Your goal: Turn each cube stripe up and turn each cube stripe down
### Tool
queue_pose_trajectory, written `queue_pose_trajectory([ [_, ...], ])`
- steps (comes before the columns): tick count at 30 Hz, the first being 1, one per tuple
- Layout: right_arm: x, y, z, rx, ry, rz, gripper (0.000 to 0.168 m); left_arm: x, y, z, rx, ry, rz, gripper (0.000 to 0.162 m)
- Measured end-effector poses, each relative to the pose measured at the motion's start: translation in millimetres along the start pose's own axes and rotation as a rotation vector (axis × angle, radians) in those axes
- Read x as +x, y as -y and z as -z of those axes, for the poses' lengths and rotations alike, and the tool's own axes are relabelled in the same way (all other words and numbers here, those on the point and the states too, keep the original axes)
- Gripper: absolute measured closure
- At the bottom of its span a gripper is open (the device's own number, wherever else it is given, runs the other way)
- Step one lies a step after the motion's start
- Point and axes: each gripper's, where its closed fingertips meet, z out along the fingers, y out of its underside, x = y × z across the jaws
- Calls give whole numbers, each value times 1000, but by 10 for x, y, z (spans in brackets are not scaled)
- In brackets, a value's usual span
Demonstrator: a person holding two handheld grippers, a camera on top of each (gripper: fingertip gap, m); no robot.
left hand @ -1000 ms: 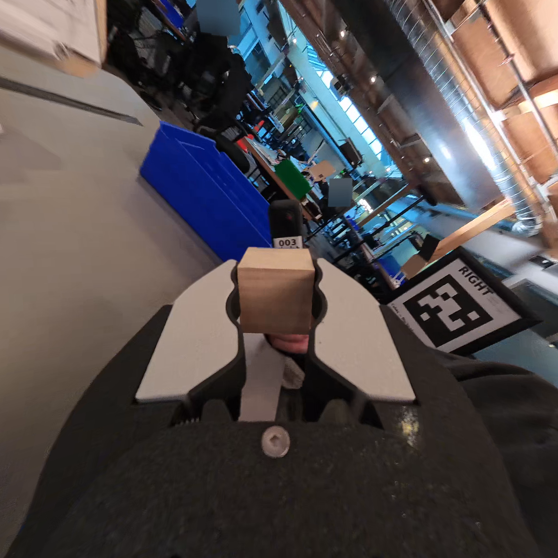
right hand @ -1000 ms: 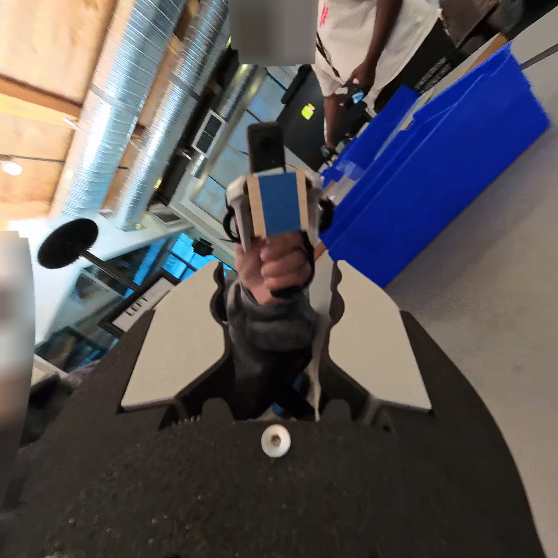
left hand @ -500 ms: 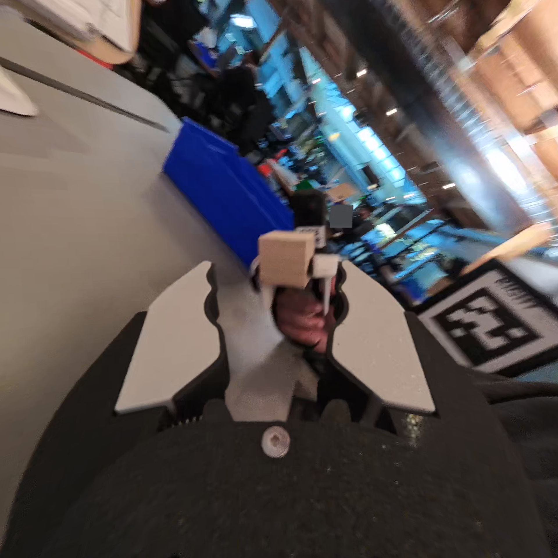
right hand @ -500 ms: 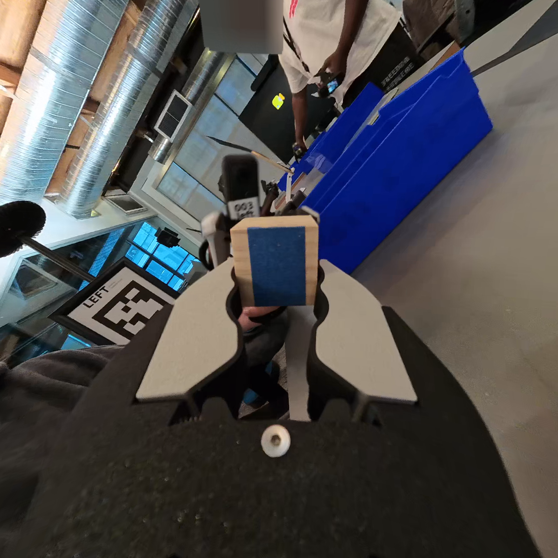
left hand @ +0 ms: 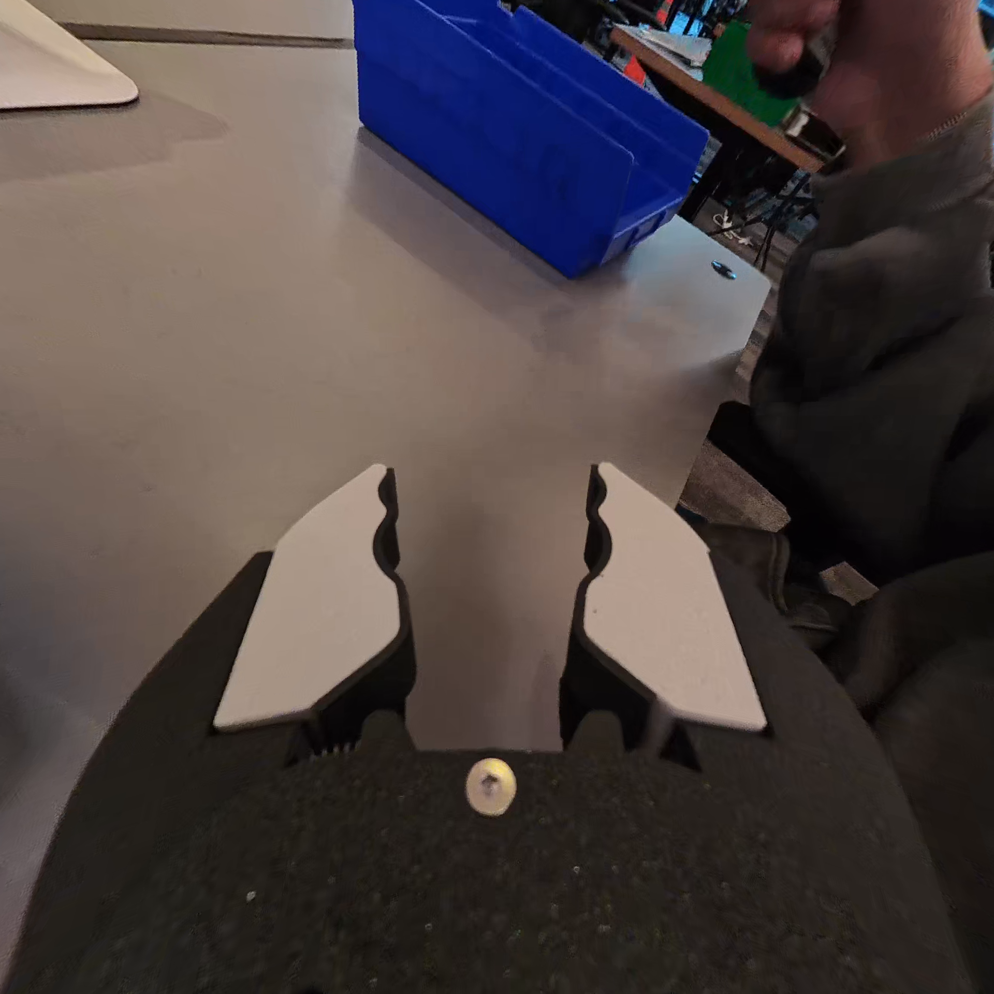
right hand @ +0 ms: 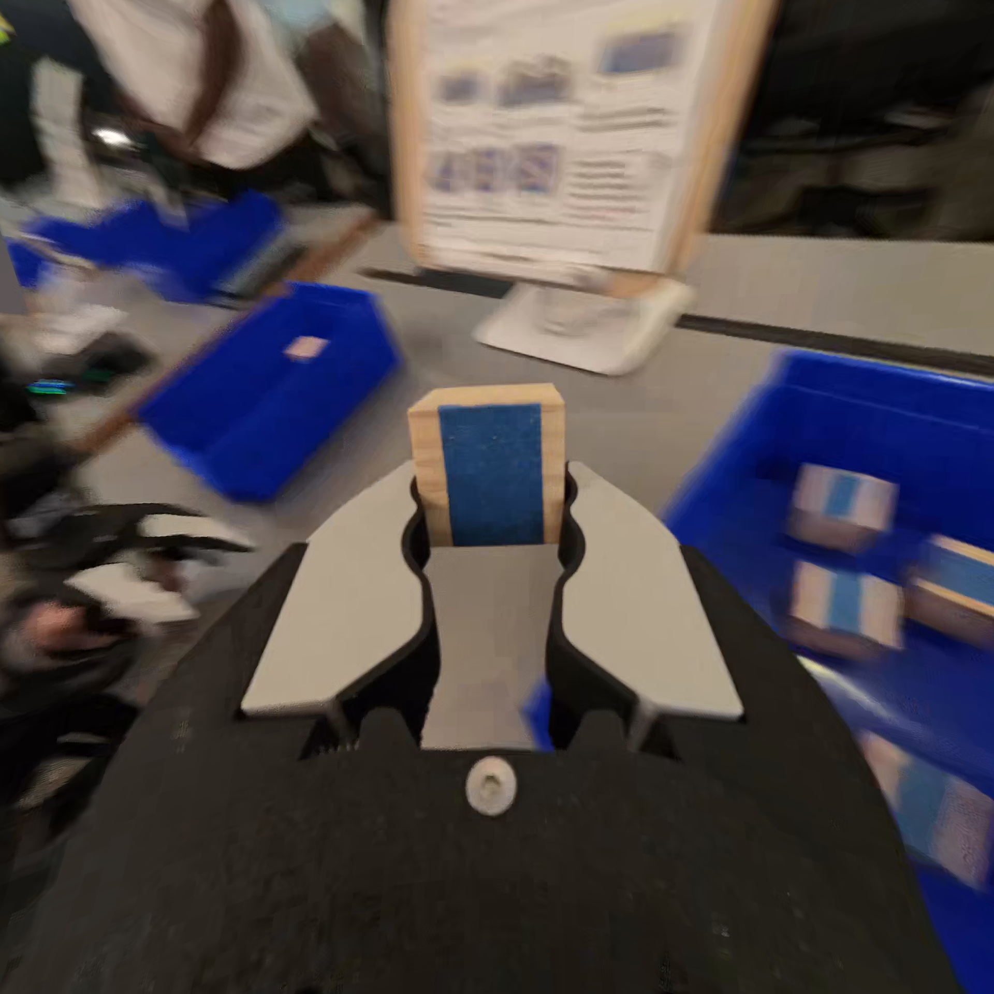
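Observation:
My right gripper (right hand: pixel 490 473) is shut on a wooden cube (right hand: pixel 488 468) whose blue stripe faces the camera; it is held above the grey table. A blue bin (right hand: pixel 839 430) at the right holds several striped cubes (right hand: pixel 844 605), stripes up. Another blue bin (right hand: pixel 269 398) at the far left holds one cube (right hand: pixel 305 348). My left gripper (left hand: pixel 489 473) is open and empty over the grey table (left hand: pixel 215 322), with a blue bin (left hand: pixel 516 134) ahead of it. The left gripper also shows blurred at the left edge of the right wrist view (right hand: pixel 134 565).
A framed poster on a white stand (right hand: pixel 559 140) is at the back of the table; its base also shows in the left wrist view (left hand: pixel 59 75). A person's dark sleeve (left hand: pixel 887 349) and hand (left hand: pixel 860 54) are at the right, past the table edge (left hand: pixel 721 387). A person stands behind (right hand: pixel 215 80).
The cube passed from my left gripper to my right one, which shut on it. The left gripper opened and drew back. Both views swung down from the ceiling to the table.

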Motion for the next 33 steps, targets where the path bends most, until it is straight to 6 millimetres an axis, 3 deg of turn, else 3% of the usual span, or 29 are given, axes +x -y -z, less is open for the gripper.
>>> queue_pose_trajectory([
  [2,682,-4,201,-56,-244,-18,122,53,-20,-19,-13,-35,23,96],
  [5,1471,-365,236,-229,-445,-149,122,101,-59,-33,-30,-62,33,96],
  [8,1978,-729,144,-407,-587,-199,122,137,-69,-29,-40,-70,18,97],
  [11,2271,-1019,99,-571,-712,-216,122,129,-97,-48,-60,-54,-7,98],
  [20,2474,-1534,-25,-864,-795,-238,122,180,-186,-110,-106,-80,2,97],
  [25,2450,-1553,-11,-856,-778,-262,121,209,-203,-110,-118,-103,12,97],
  [26,2445,-1540,13,-858,-781,-251,115,214,-209,-111,-122,-107,14,96],
  [28,2371,-1373,109,-832,-799,-196,103,220,-206,-105,-121,-111,17,96],
  [30,2162,-949,249,-695,-807,-112,98,220,-196,-95,-118,-111,13,96],
  [31,1983,-665,324,-582,-793,-66,100,215,-189,-89,-115,-108,9,96],
  [33,1445,-90,437,-331,-697,50,101,196,-172,-75,-108,-96,-2,97],
])
